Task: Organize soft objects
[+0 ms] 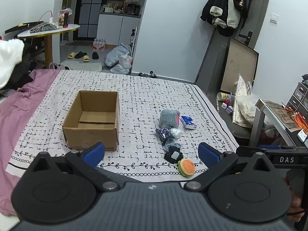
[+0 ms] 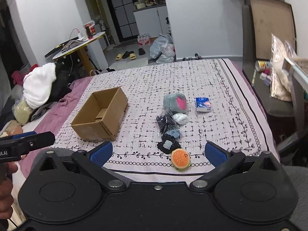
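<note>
A small cluster of soft things lies on the black-and-white patterned bedspread (image 1: 134, 88), right of centre. Nearest the viewer is a burger-shaped toy (image 1: 186, 167) with an orange bun, resting on the bedspread's leaf-and-ring border. Just beyond it, touching or nearly so, sits a black lacy-edged piece with a pale square centre (image 1: 173, 155). Farther on comes a dark item in a clear plastic bag (image 1: 163, 133), with a small whitish bundle (image 1: 176, 132) just to its right. At the far end of the cluster stands a grey plush with a pink patch (image 1: 169, 117), and to its right, slightly apart, a blue-and-white tissue pack (image 1: 188, 122).

To the left of the cluster, well apart from it, an open cardboard box (image 1: 92, 119) sits on the bedspread; its inside shows only its own bottom flaps.

The left gripper (image 1: 152, 152) hovers over the near edge of the bed, its blue-padded jaws spread wide with nothing between them. The right gripper (image 2: 158, 153) hangs likewise over the near edge, jaws wide apart and holding nothing; the burger toy shows between its pads but lies on the bedspread below.

A pink sheet (image 1: 21, 104) lies left of the bedspread, and a round table (image 1: 48, 31) stands far left.
</note>
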Motion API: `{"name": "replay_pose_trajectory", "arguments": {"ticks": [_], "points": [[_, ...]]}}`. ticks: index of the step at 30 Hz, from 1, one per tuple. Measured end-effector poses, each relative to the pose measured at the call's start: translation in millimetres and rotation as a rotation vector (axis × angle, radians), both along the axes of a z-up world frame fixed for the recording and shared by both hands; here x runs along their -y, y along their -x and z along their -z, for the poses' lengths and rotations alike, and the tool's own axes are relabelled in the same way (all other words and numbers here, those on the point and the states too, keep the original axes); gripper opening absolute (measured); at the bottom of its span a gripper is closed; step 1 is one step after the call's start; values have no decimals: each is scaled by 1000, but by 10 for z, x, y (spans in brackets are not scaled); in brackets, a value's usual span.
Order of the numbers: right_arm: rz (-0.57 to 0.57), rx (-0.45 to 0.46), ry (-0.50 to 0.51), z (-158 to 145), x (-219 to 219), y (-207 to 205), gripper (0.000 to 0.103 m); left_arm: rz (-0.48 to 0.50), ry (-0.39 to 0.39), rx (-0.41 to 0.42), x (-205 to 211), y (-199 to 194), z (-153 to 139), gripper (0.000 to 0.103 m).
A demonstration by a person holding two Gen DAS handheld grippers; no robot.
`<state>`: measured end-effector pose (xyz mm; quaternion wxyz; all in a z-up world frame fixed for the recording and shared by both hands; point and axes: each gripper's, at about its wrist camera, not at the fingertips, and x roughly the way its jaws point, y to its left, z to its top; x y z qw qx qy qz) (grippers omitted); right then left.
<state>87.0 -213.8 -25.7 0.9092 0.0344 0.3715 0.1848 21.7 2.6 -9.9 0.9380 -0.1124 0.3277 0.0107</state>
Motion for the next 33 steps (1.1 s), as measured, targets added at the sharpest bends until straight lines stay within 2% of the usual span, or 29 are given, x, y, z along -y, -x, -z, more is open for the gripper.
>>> {"name": "replay_pose_trajectory", "arguments": {"ticks": [9,17,28,33], "points": [[95,-70,-63,229,245,-243,103,9,18,-32,101,-226,196,100],[84,-131,-52,444,212,-466,103,8,51,-66,153,-477,377,100],[101,-217,-86,713,209,-823,102,15,86,-163,202,-919,714,87],[106,-258,-88,851,183,-963,92,18,104,-201,213,-1102,869,78]]}}
